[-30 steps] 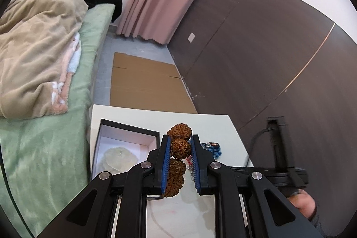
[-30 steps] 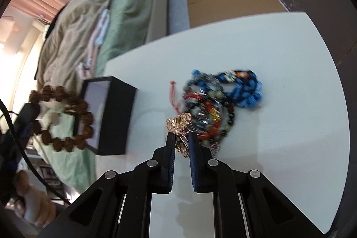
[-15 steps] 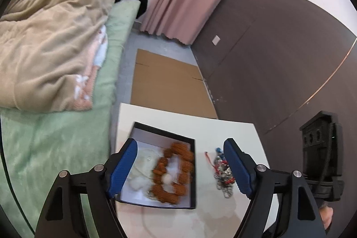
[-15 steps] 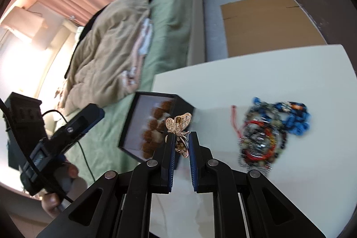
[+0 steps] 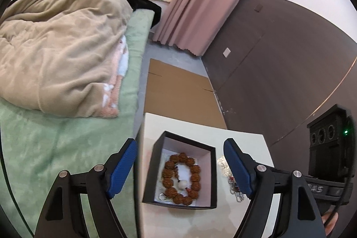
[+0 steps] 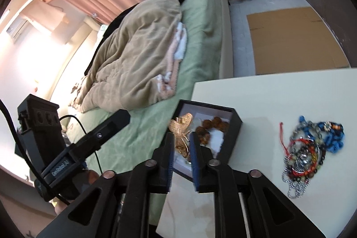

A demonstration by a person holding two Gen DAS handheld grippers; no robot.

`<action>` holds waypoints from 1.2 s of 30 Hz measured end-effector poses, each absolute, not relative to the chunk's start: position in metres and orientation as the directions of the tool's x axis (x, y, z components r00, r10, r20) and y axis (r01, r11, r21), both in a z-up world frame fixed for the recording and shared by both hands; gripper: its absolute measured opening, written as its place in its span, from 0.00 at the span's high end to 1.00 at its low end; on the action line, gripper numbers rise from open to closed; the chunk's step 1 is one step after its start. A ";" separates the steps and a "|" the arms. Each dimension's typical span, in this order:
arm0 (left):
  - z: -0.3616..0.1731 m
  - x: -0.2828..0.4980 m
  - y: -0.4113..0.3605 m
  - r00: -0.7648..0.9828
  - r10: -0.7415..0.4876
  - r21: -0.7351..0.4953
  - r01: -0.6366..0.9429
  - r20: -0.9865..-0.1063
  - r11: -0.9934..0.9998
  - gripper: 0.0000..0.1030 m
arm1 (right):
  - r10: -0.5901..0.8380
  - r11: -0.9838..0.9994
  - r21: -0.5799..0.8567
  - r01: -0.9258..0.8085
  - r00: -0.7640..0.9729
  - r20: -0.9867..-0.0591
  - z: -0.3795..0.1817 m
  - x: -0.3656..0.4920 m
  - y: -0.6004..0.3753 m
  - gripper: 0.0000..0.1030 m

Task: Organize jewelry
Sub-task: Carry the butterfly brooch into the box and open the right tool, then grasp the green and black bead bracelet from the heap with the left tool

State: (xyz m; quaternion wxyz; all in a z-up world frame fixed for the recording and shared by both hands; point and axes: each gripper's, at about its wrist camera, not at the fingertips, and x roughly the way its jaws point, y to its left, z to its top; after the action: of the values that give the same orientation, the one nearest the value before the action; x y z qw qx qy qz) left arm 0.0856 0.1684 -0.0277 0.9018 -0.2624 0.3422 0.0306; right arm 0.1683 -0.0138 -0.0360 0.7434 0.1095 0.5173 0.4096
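A black jewelry box [image 5: 156,173] with a white lining stands on the white table [image 5: 156,124]. A brown bead bracelet [image 5: 181,177] lies inside it. My left gripper [image 5: 180,168] is open and empty, held above the box. My right gripper [image 6: 181,144] is shut on a gold butterfly brooch [image 6: 181,134] and holds it over the near left part of the box [image 6: 236,124], where the brown beads [image 6: 212,126] show. A tangled pile of bead bracelets and chains [image 6: 310,148] lies on the table to the right; part of it shows in the left wrist view [image 5: 232,182].
A bed with a green sheet [image 5: 67,137] and a beige blanket [image 5: 62,48] runs along the table's left side. Flat cardboard [image 5: 178,93] lies on the floor beyond the table. A dark wall [image 5: 279,70] stands to the right.
My left gripper opened and let the brown bead bracelet drop into the box, then lifted away. My right gripper carried the butterfly brooch left from the pile to over the box.
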 end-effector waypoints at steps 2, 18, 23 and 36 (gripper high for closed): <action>-0.028 0.083 0.171 0.764 -0.124 -0.458 -0.241 -0.634 0.856 0.22 | 0.723 0.645 0.583 -0.495 0.147 -0.675 -0.032 0.167 -0.015 0.18; -0.022 0.091 0.136 0.756 -0.139 -0.424 -0.195 -0.639 0.885 0.22 | 0.599 0.788 0.453 -0.416 0.353 -0.719 -0.022 0.172 -0.082 0.16; -0.021 0.098 0.115 0.745 -0.148 -0.398 -0.168 -0.650 0.902 0.22 | 0.575 0.808 0.441 -0.391 0.358 -0.736 -0.027 0.178 -0.112 0.16; -0.025 0.124 0.049 0.677 -0.210 -0.329 -0.050 -0.705 0.943 0.22 | 0.524 0.843 0.419 -0.336 0.342 -0.780 -0.046 0.191 -0.171 0.16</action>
State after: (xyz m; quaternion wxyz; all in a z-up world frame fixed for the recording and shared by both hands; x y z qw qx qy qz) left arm 0.1244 0.0485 -0.0254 0.9012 -0.1627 0.3993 -0.0445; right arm 0.1908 -0.1708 -0.0461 0.8140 0.0924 0.5089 0.2643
